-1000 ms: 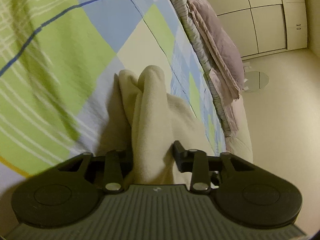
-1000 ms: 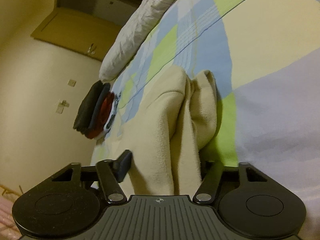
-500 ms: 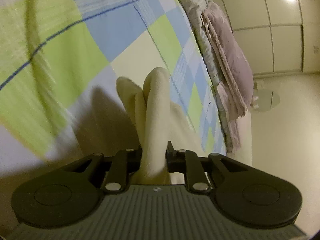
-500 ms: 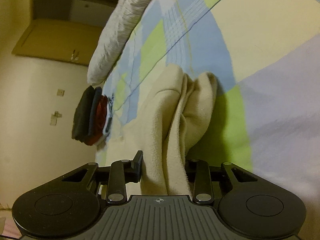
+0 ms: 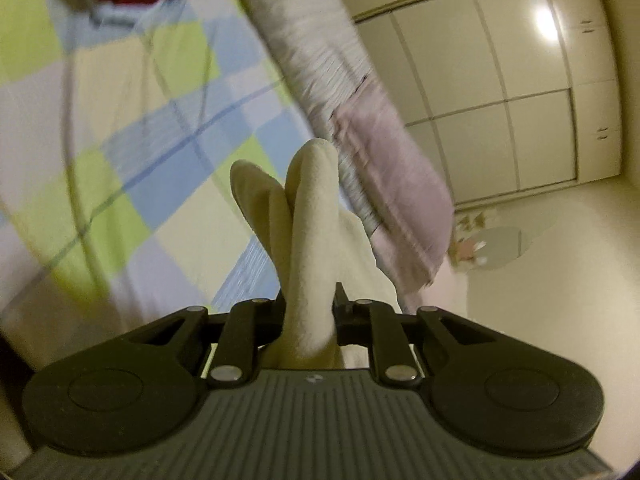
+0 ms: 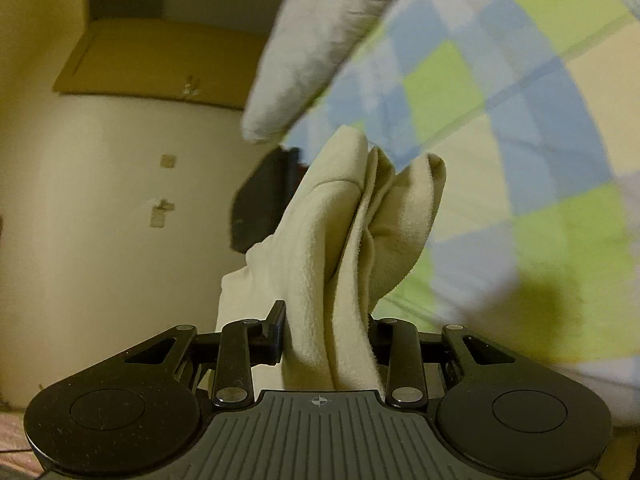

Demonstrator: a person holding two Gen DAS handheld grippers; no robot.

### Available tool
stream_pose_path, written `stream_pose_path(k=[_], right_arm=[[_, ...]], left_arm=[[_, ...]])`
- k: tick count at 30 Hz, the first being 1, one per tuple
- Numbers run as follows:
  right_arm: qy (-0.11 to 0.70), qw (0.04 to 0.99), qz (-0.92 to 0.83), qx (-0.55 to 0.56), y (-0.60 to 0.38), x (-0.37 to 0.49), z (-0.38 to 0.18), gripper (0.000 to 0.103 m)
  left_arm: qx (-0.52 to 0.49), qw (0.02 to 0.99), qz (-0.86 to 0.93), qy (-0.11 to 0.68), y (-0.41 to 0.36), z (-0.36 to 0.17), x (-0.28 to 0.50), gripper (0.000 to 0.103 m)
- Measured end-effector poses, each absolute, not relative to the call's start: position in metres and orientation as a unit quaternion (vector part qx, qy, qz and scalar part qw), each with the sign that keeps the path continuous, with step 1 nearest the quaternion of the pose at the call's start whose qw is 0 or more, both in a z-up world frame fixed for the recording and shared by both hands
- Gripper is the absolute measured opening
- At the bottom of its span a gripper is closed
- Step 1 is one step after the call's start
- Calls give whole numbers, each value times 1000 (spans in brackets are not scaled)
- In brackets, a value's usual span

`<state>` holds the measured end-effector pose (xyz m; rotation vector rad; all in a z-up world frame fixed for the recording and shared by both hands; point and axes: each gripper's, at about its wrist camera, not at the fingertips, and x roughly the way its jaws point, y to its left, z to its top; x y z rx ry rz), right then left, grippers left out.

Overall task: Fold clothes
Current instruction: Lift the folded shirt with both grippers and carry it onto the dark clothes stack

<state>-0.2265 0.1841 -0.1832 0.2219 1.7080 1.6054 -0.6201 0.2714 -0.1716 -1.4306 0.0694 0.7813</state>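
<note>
Checked bedding is spreading below while the left gripper and right gripper are each pinching a bunched edge of the cream fleece garment, lifted above it. Soft, light and floppy, it is likely sagging between grips, so holding at edge corners looks best.

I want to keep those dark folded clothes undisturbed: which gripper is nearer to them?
Right. The right gripper has the dark stack just beyond the cream garment it grips; from the left gripper it lies far across the bed.

Soft matt cream fleece garment, matt black plastic claw, smooth checked cotton bedsheet, glossy wardrobe doors
</note>
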Motion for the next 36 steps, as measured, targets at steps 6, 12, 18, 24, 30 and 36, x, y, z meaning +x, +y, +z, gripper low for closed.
stream_pose_path(k=[6, 12, 18, 24, 30, 36], right_arm=[[638, 393, 656, 91, 247, -292, -154, 32], [638, 414, 637, 130, 300, -400, -158, 32], [623, 432, 630, 170, 382, -498, -155, 32], [590, 446, 648, 184, 489, -562, -152, 32], [554, 469, 668, 168, 583, -598, -159, 33], [553, 474, 665, 166, 633, -609, -182, 33]], left_arm=[[-625, 706, 333, 18, 335, -155, -688, 14], [-608, 728, 314, 39, 427, -142, -787, 14], [-584, 752, 296, 74, 537, -122, -880, 14], [-548, 782, 286, 80, 645, -116, -932, 14], [-536, 793, 280, 72, 739, -131, -952, 14], [-527, 800, 276, 83, 795, -157, -960, 15]])
